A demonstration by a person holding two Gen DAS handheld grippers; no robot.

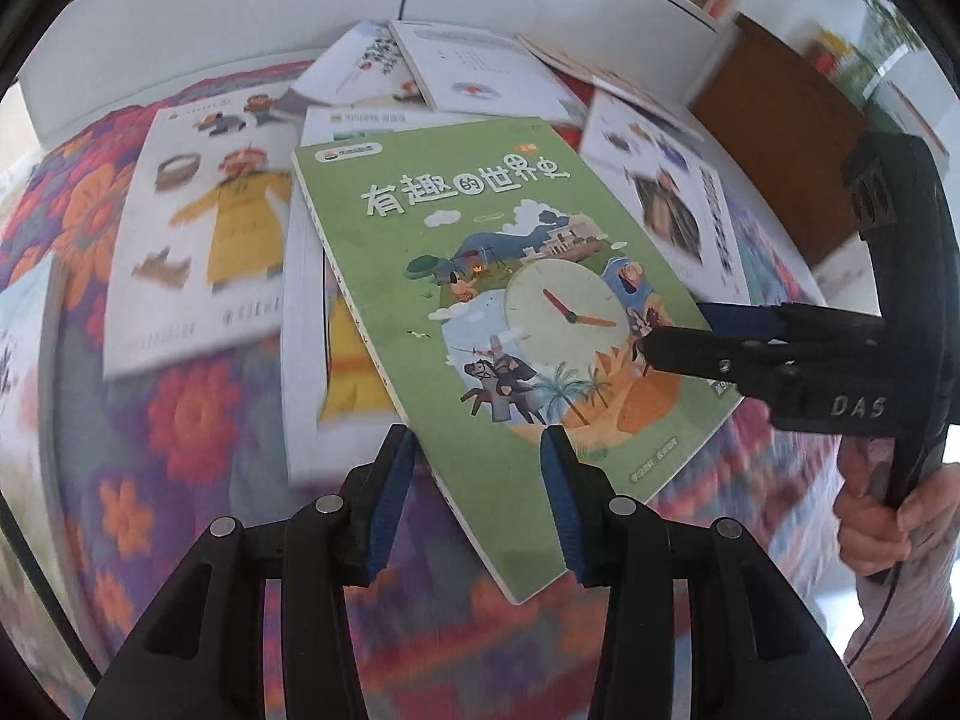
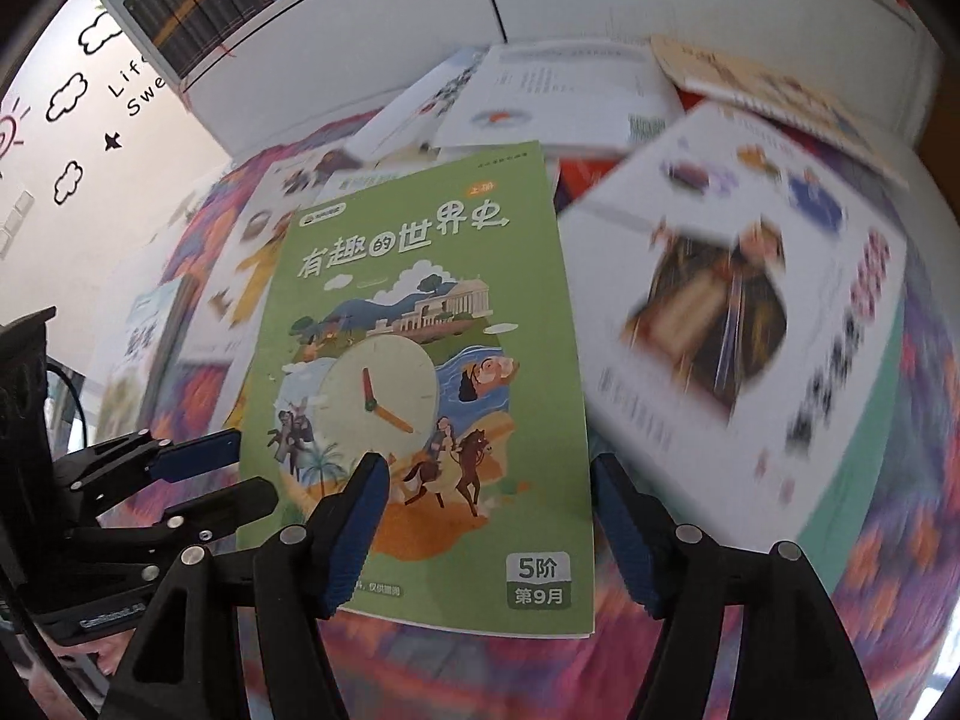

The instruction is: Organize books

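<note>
A green picture book (image 1: 480, 252) with a clock on its cover hangs tilted above the other books. My left gripper (image 1: 477, 435) straddles its lower spine corner, one finger over the cover and one at the edge, and pinches it. In the right wrist view the left gripper (image 2: 255, 465) bites the left edge of the green book (image 2: 420, 228). My right gripper (image 2: 486, 468) stands wide at the lower right edge, pads off the cover. From the left wrist view the right gripper (image 1: 678, 330) reaches in at the book's right edge.
Several white picture books lie scattered on a floral cloth (image 1: 180, 420), among them a yellow-robed figure book (image 1: 204, 228) and a dark-robed figure book (image 2: 720, 312). A white bookshelf (image 2: 360, 12) filled with books stands behind. A brown cabinet (image 1: 780, 150) is at right. A hand (image 1: 876, 516) holds the right gripper.
</note>
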